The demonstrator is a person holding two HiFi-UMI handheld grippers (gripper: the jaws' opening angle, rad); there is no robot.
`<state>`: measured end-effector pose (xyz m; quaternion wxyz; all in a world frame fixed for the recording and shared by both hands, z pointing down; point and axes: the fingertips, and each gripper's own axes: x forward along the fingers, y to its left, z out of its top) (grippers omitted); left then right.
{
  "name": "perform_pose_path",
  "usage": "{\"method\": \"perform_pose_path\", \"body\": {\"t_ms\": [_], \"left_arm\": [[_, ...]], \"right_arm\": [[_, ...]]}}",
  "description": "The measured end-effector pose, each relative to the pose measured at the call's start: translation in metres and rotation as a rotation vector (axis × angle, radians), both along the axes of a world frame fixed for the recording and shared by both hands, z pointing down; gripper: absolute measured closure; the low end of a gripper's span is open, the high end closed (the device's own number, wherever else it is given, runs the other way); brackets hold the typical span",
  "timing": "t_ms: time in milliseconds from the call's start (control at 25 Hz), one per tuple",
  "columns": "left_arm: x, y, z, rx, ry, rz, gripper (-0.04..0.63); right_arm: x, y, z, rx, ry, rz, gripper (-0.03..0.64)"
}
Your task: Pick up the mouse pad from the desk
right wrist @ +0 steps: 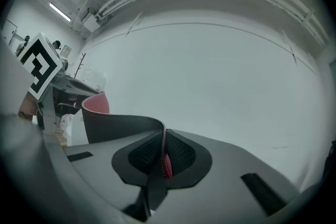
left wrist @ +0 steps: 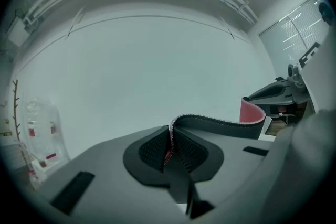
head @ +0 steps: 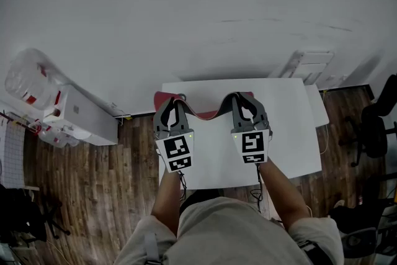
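Observation:
The mouse pad (head: 205, 111), red on one face and black on the other, hangs lifted above the white desk (head: 291, 133) and sags between my two grippers. My left gripper (head: 175, 100) is shut on the pad's left edge, and my right gripper (head: 239, 98) is shut on its right edge. In the left gripper view the stitched pad edge (left wrist: 220, 124) runs out of the closed jaws of the left gripper (left wrist: 169, 147) toward the right. The right gripper view shows the pad (right wrist: 121, 126) curving left from the right gripper (right wrist: 164, 157), with the left gripper's marker cube (right wrist: 39, 63) beyond it.
A white wall fills the space ahead of both grippers. Left of the desk stand a clear water jug (head: 28, 80) and a white box (head: 87, 115) on the wooden floor. A white rack (head: 307, 65) leans at the back right, and a black office chair (head: 378, 124) stands at the far right.

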<state>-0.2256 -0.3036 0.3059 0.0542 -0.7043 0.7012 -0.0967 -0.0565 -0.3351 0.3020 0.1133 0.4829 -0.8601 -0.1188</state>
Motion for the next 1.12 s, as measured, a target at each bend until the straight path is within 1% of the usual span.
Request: {"method": "perform_pose_path", "body": {"t_ms": [160, 320, 400, 480, 560, 720, 800, 960, 1120], "left_arm": [[0.012, 0.006, -0.025, 0.039, -0.003, 0.014, 0.563], [0.027, 0.026, -0.060, 0.106, -0.006, 0.033, 0.563], [0.035, 0.042, -0.074, 0.139, 0.009, 0.039, 0.563], [0.045, 0.061, -0.082, 0.157, 0.043, 0.040, 0.563], [0.055, 0.083, -0.085, 0.156, 0.073, 0.047, 0.563], [0.064, 0.126, -0.084, 0.149, 0.073, 0.061, 0.563], [0.065, 0.146, -0.076, 0.133, 0.089, 0.063, 0.563], [0.071, 0.171, -0.064, 0.092, 0.096, 0.055, 0.563], [0.080, 0.191, -0.066, 0.089, 0.090, 0.062, 0.563]], "right_arm": [[0.007, 0.008, -0.022, 0.038, -0.023, -0.033, 0.565], [0.010, 0.027, -0.051, 0.074, -0.051, -0.079, 0.565], [0.014, 0.044, -0.065, 0.094, -0.074, -0.098, 0.565], [0.020, 0.064, -0.076, 0.109, -0.095, -0.123, 0.565], [0.027, 0.087, -0.081, 0.107, -0.106, -0.154, 0.565], [0.030, 0.127, -0.085, 0.110, -0.122, -0.196, 0.565], [0.029, 0.144, -0.081, 0.102, -0.137, -0.207, 0.565], [0.033, 0.169, -0.072, 0.061, -0.164, -0.212, 0.565], [0.044, 0.188, -0.071, 0.057, -0.178, -0.200, 0.565]]}}
